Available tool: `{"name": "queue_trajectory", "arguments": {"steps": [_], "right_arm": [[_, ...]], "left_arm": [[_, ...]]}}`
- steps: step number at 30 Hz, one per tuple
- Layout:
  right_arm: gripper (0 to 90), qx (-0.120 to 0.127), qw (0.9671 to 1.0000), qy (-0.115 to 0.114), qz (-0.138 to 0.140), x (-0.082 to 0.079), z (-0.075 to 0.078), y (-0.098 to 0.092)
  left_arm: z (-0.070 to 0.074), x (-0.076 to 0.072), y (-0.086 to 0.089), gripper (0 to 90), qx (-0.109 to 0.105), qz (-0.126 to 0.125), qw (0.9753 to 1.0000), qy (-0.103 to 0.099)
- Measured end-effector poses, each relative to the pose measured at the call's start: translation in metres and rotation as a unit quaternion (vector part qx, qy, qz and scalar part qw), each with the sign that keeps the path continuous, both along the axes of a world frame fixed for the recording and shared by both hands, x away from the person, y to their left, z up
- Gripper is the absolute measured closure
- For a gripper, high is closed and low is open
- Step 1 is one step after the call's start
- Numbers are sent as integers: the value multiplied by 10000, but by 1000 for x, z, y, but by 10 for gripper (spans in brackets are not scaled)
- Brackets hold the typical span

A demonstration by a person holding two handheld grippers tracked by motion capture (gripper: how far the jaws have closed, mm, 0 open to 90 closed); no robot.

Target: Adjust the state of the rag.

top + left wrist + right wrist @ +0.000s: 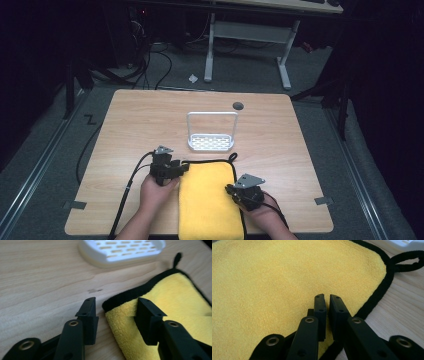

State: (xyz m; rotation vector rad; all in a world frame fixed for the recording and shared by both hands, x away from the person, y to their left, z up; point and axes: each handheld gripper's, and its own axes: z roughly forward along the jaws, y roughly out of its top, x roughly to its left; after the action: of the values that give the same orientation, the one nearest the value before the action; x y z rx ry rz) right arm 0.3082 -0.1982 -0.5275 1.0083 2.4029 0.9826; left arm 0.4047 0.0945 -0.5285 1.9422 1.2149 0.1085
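Two grippers (181, 169) (230, 189), one yellow towel (207, 200)

White rack (211, 142) (handle upright), wooden table (135, 120)

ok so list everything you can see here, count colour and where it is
fluffy yellow cloth with black trim: one, yellow and black, lying flat at the near middle of the table, a small black loop at its far right corner
white slotted plastic tray with a tall loop handle: one, white, mid-table just beyond the cloth
light wooden table: one, pale wood, with a small dark round hole near its far edge
left gripper: one, black, jaws open astride the cloth's far left corner
right gripper: one, black, jaws almost closed over the cloth's right edge
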Motion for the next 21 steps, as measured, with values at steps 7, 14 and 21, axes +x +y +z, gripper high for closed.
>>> {"name": "queue_trajectory", "arguments": {"steps": [7,14,21], "right_arm": [[808,42,10000,11,-8,1,0,-2],[653,366,9981,-265,-409,8,7,-7],[514,321,9956,-267,-843,43,12,0]], "left_arm": [[-8,-10,-4,699,83,-158,9985,-524],[-10,-13,-2,765,-15,-121,9985,-541],[-10,-14,-3,760,-2,-109,9983,-573]]}}
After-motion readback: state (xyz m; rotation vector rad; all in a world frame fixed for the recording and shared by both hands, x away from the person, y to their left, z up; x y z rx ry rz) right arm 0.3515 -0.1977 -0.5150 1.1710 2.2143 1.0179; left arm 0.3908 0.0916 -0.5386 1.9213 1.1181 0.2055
